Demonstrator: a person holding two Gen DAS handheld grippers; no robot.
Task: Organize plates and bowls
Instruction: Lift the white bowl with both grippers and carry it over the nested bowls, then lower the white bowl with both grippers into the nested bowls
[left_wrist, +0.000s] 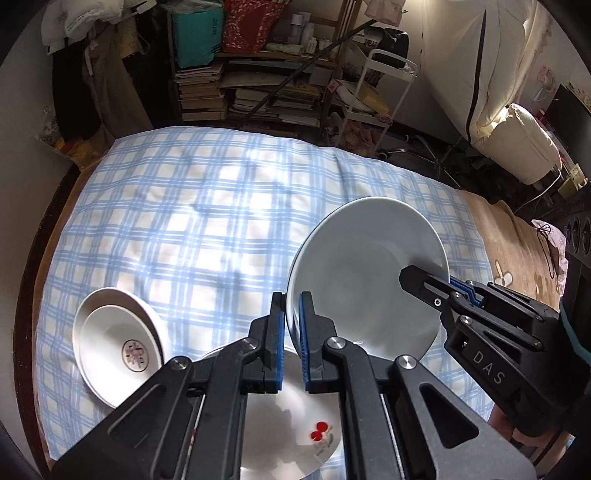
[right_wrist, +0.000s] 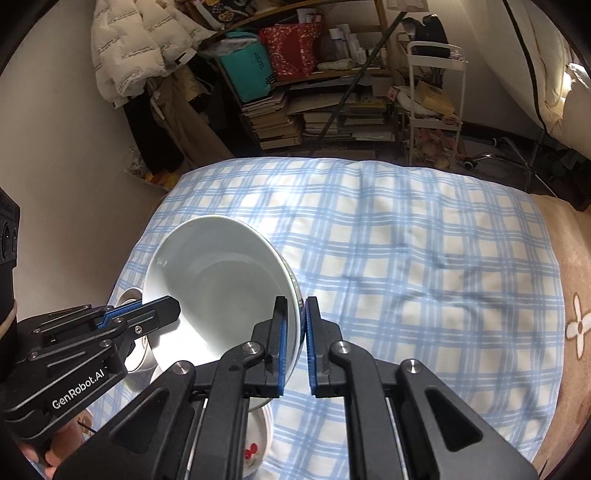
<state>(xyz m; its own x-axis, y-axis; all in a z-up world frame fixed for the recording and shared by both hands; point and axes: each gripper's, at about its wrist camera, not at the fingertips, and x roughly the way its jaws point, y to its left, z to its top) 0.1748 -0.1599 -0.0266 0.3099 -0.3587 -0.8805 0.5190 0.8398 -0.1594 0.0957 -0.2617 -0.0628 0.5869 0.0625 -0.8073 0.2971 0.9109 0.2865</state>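
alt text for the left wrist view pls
Both grippers, left and right, pinch opposite rim edges of a white bowl tilted above a blue checked cloth. Stacked white bowls lie left, a cherry-print plate below.

Both grippers, left gripper (left_wrist: 291, 332) and right gripper (right_wrist: 296, 332), are black, with blue finger pads (left_wrist: 302, 332), silver screws and white lettering.

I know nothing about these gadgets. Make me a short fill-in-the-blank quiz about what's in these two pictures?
1. Both grippers, left and right, grip the rim of the same large white ____.
2. The cloth beneath has a blue and white ____ pattern.
3. The plate lying below the left gripper bears ____ cherries.
4. The small bowls at left sit ____ inside each other.

Missing words: bowl; checked; red; nested
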